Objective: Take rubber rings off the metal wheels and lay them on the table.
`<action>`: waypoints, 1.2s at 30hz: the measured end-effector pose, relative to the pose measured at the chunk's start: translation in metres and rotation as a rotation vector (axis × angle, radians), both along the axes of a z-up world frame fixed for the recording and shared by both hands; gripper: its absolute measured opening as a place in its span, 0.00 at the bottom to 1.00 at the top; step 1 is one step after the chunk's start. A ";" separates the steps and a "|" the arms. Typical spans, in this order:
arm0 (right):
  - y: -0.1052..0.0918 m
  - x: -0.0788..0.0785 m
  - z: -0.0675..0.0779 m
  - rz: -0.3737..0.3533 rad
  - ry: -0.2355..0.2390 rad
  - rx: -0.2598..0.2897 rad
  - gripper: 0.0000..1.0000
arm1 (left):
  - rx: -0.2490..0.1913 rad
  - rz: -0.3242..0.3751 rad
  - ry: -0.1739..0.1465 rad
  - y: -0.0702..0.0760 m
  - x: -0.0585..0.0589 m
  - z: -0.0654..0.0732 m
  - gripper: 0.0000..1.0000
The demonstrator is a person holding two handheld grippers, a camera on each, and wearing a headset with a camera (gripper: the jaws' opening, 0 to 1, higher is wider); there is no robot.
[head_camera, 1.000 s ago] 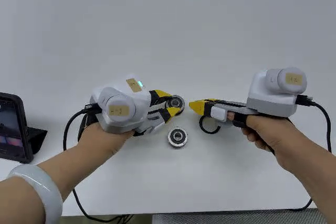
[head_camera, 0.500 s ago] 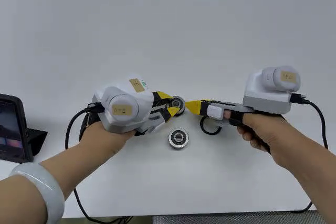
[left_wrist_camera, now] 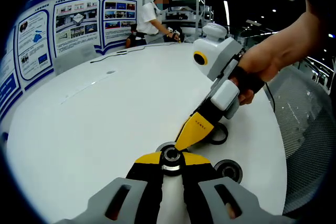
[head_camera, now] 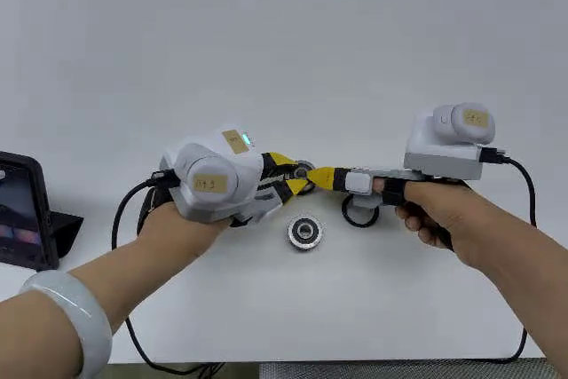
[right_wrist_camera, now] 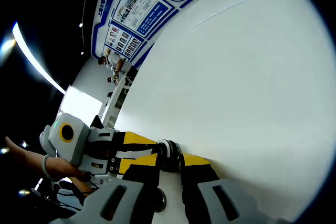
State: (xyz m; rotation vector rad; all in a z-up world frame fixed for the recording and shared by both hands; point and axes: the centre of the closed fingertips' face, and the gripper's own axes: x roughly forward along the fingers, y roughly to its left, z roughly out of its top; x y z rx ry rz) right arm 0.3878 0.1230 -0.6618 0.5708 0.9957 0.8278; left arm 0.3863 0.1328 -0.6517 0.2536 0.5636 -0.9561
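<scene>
Gripping a metal wheel (left_wrist_camera: 171, 156) in the clenched jaws of my left gripper (head_camera: 286, 174), I hold it over the white table (head_camera: 266, 68). My right gripper (head_camera: 319, 177) meets it head-on, yellow tips standing at either side of the wheel's rim. Whether they pinch it, I cannot tell. A second wheel (head_camera: 303, 232) lies flat on the table near the two grippers' tips, and a loose rubber ring (head_camera: 358, 225) lies beside it, under my right gripper.
</scene>
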 end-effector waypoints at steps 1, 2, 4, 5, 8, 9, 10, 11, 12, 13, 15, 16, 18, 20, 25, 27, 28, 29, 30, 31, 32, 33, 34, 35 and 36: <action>0.000 0.000 0.000 0.001 0.003 0.002 0.17 | 0.000 0.000 0.000 0.000 0.000 0.000 0.13; 0.001 0.000 0.000 0.004 0.010 0.005 0.17 | 0.000 0.000 0.000 0.000 0.000 0.000 0.13; 0.002 -0.001 0.001 0.010 0.012 0.004 0.17 | 0.000 0.000 0.001 0.000 0.000 -0.001 0.13; 0.001 -0.001 0.001 0.013 0.015 0.004 0.17 | -0.001 0.001 0.001 0.000 0.000 0.000 0.13; 0.001 -0.002 0.001 0.016 0.024 0.007 0.17 | -0.001 0.001 0.001 0.000 0.000 -0.001 0.13; 0.001 -0.002 0.001 0.019 0.022 0.006 0.17 | -0.001 0.001 0.001 0.000 0.000 -0.001 0.13; 0.002 -0.003 0.002 0.021 0.020 0.007 0.18 | -0.001 0.001 0.001 0.000 0.000 -0.001 0.13; 0.001 -0.003 0.003 0.023 0.021 0.009 0.17 | 0.000 0.001 0.002 0.000 0.000 -0.001 0.13; 0.002 -0.004 0.005 0.025 0.027 0.021 0.15 | 0.000 0.000 0.001 0.000 0.000 -0.001 0.13; 0.002 -0.005 0.006 0.027 0.026 0.024 0.15 | -0.001 0.000 0.001 0.000 0.000 0.000 0.13; 0.001 -0.006 0.006 0.030 0.024 0.023 0.15 | 0.000 0.000 0.001 0.000 0.000 0.000 0.13; 0.001 -0.005 0.006 0.029 0.025 0.024 0.15 | -0.001 0.000 0.001 0.000 0.000 0.000 0.13; 0.001 -0.006 0.007 0.029 0.026 0.026 0.15 | -0.001 0.000 0.001 0.000 0.000 0.000 0.13; -0.001 -0.006 0.007 0.029 0.023 0.022 0.14 | -0.001 0.000 0.001 0.000 0.000 -0.001 0.13; -0.004 -0.006 0.004 0.026 0.016 0.006 0.09 | -0.002 0.000 0.002 0.000 0.000 0.000 0.13; -0.005 -0.005 0.005 0.022 0.012 0.007 0.06 | -0.003 0.000 0.003 0.000 0.000 -0.001 0.13; -0.005 -0.005 0.005 0.020 0.014 0.008 0.06 | -0.003 0.000 0.003 0.000 0.000 -0.001 0.13; -0.005 -0.005 0.005 0.020 0.013 0.008 0.05 | -0.003 0.000 0.003 0.000 0.000 -0.001 0.13; -0.006 -0.004 0.005 0.020 0.011 0.008 0.05 | -0.003 0.000 0.003 0.000 0.000 -0.001 0.13; -0.006 -0.004 0.005 0.020 0.012 0.009 0.04 | -0.003 0.000 0.003 0.000 0.000 -0.001 0.13; -0.006 -0.004 0.005 0.020 0.013 0.009 0.04 | -0.003 -0.001 0.003 0.000 0.000 0.000 0.13; -0.006 -0.004 0.005 0.021 0.011 0.008 0.04 | -0.003 -0.001 0.004 0.000 0.000 -0.001 0.13; -0.005 -0.004 0.005 0.021 0.011 0.009 0.03 | -0.003 -0.001 0.004 0.000 0.000 -0.001 0.13; -0.006 -0.004 0.006 0.020 0.010 0.009 0.03 | -0.003 0.000 0.004 0.000 0.000 -0.001 0.13; -0.006 -0.004 0.006 0.019 0.010 0.009 0.03 | -0.003 0.000 0.005 0.000 0.000 0.000 0.13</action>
